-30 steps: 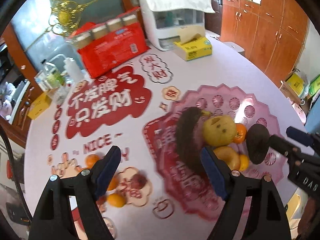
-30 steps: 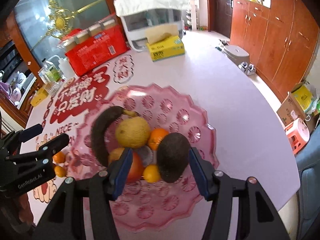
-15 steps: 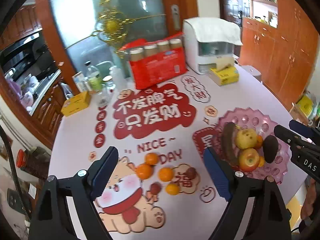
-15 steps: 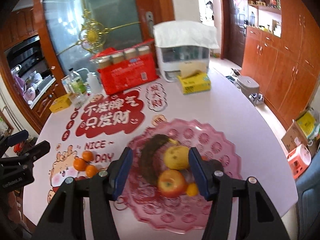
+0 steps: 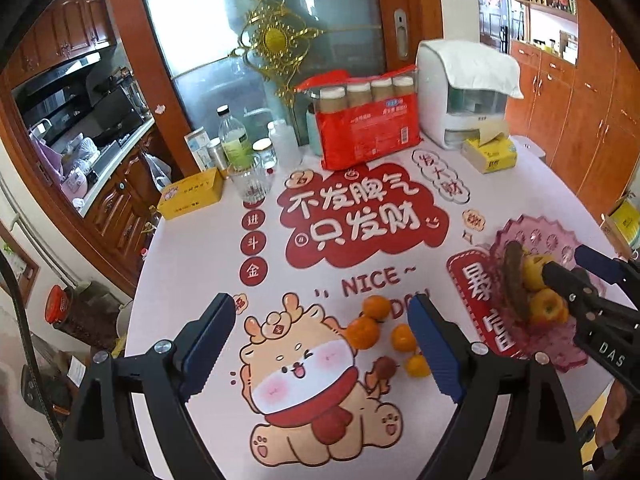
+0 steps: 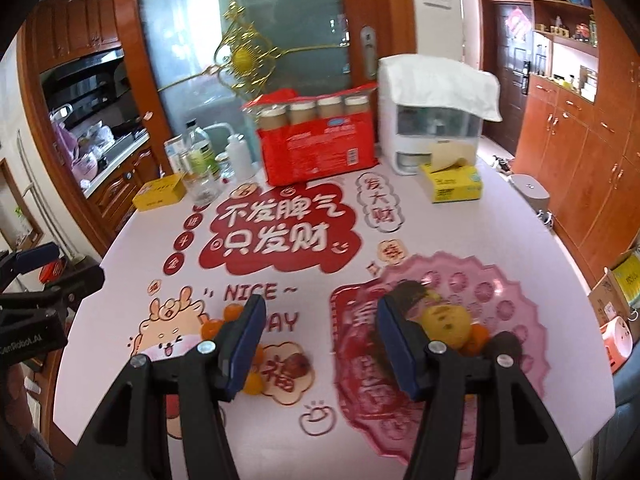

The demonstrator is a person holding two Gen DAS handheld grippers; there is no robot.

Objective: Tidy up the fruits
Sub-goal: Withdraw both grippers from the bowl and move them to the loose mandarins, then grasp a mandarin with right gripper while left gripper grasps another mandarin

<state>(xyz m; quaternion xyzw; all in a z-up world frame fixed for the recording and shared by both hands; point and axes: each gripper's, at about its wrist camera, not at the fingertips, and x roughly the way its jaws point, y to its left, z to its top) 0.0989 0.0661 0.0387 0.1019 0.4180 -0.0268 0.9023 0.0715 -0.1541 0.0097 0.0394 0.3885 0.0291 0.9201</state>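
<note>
Left gripper [image 5: 322,346] and right gripper [image 6: 318,346] are both hanging spread and empty above the worktop [image 5: 192,248]; four loose oranges [image 5: 362,332] are lying beside the scalloped pink plastic fruit plate [image 6: 508,292].

I'm looking past a round table [image 5: 192,248] at a frosted glass door [image 5: 256,16] with gold ornament [image 5: 276,40], wooden cabinets [image 6: 576,152] on the right, kitchen counter [image 5: 100,160] left, daylight glowing through.
</note>
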